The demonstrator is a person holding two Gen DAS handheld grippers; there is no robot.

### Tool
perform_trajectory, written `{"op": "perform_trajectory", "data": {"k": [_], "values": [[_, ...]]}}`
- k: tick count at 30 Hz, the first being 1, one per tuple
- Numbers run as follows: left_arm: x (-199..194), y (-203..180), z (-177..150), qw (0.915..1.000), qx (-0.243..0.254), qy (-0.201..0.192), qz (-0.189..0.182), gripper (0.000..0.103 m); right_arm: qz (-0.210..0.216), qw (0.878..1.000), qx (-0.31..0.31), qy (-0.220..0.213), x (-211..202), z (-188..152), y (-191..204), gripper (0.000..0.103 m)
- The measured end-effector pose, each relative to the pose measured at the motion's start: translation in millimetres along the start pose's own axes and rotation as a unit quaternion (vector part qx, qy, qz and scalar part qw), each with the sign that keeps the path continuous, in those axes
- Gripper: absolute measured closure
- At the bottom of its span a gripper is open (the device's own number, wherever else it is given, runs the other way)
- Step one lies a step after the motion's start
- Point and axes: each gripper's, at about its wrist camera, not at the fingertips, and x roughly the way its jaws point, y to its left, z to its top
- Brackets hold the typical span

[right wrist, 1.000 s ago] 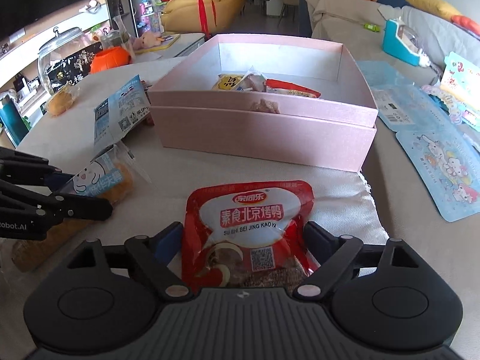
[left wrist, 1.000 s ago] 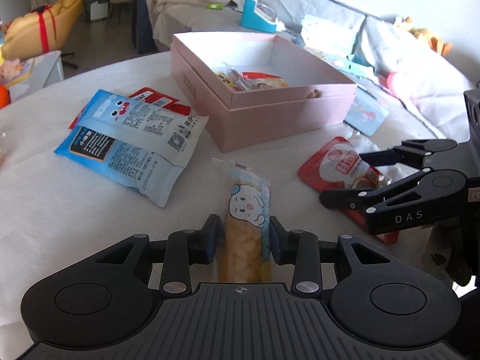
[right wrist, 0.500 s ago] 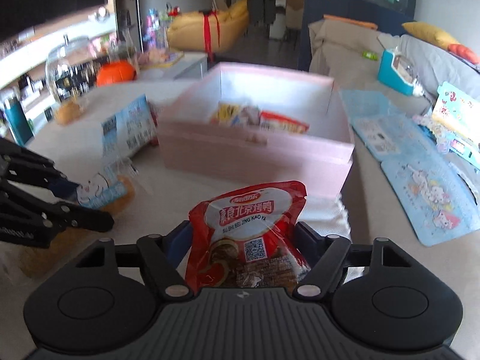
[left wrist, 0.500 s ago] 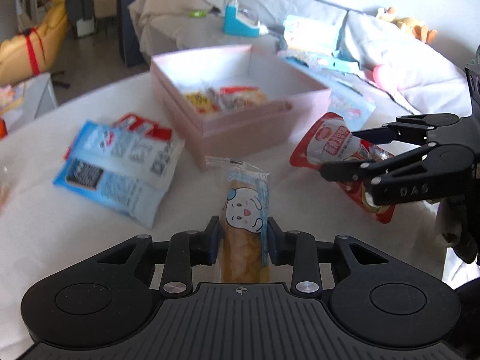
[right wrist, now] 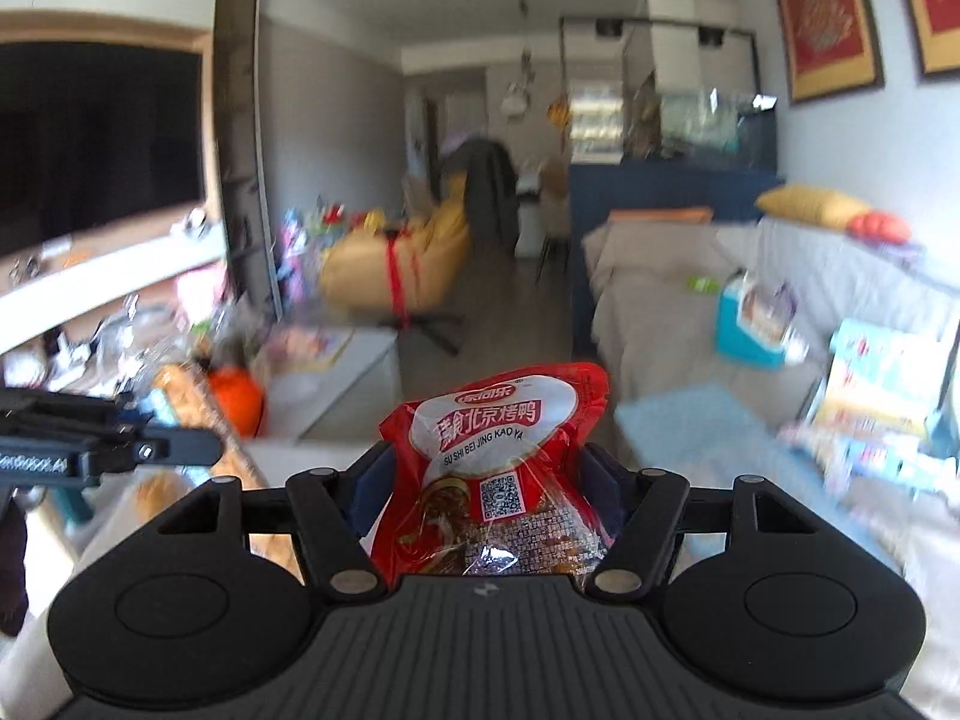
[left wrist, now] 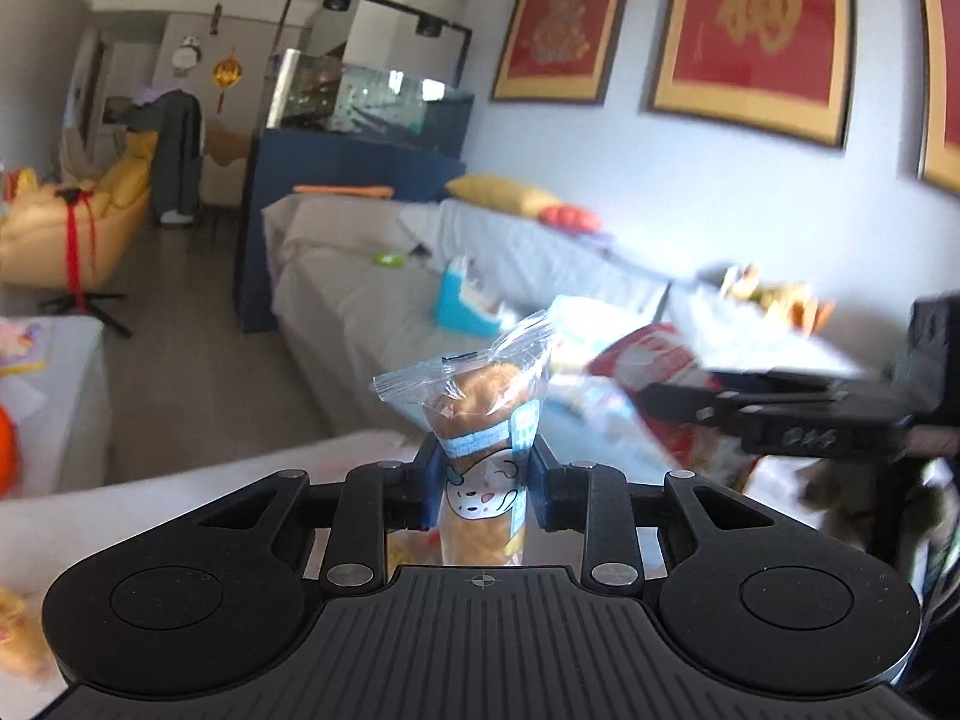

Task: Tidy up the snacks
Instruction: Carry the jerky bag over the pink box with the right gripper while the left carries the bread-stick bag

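Sofa filled mid frame, blurred. R gripper at lower centre, jaws closing on red snack pouch, pouch upright betw. pads. L gripper lower centre, jaws closing on clear-wrapped bread roll, roll standing up.

Red snack pouch reads "SU SHI BEI JING KAO YA"

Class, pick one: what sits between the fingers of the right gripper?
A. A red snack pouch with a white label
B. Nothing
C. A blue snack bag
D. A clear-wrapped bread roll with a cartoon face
A. In the right wrist view, the red snack pouch stands between the fingers of the right gripper, whose jaws are closing on its sides.
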Motion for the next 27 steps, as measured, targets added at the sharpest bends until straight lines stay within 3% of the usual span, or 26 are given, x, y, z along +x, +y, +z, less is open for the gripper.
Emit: {"op": "perform_trajectory", "data": {"k": [3, 5, 6, 9, 11, 17, 22, 27], "values": [[20, 8, 18, 0.9993, -0.029, -0.013, -0.02, 0.07, -0.003, 1.0, -0.001, -0.016, 18, 21, -2, 0.036], [46, 17, 19, 0.9989, -0.037, -0.005, -0.03, 0.068, -0.009, 1.0, 0.0, -0.023, 38, 28, -4, 0.028], [66, 25, 15, 0.9983, -0.045, 0.019, -0.031, 0.068, -0.005, 1.0, 0.004, -0.018, 48, 31, -7, 0.018], [105, 53, -11, 0.9934, -0.075, 0.084, -0.017, 0.065, 0.001, 0.999, 0.024, 0.04, 92, 26, -18, 0.017], [106, 68, -28, 0.9926, -0.086, 0.086, -0.003, 0.065, -0.001, 0.996, 0.048, 0.08, 109, 14, -27, 0.017], [89, 103, -49, 0.9886, -0.121, 0.085, 0.03, 0.065, 0.014, 0.991, 0.041, 0.125, 99, -38, -30, 0.017], [80, 123, -62, 0.9855, -0.122, 0.09, 0.076, 0.065, 0.091, 0.981, 0.005, 0.173, 80, -83, 0, 0.017], [80, 126, -75, 0.9842, -0.103, 0.103, 0.101, 0.065, 0.101, 0.974, -0.038, 0.199, 87, -102, 29, 0.019]]}}
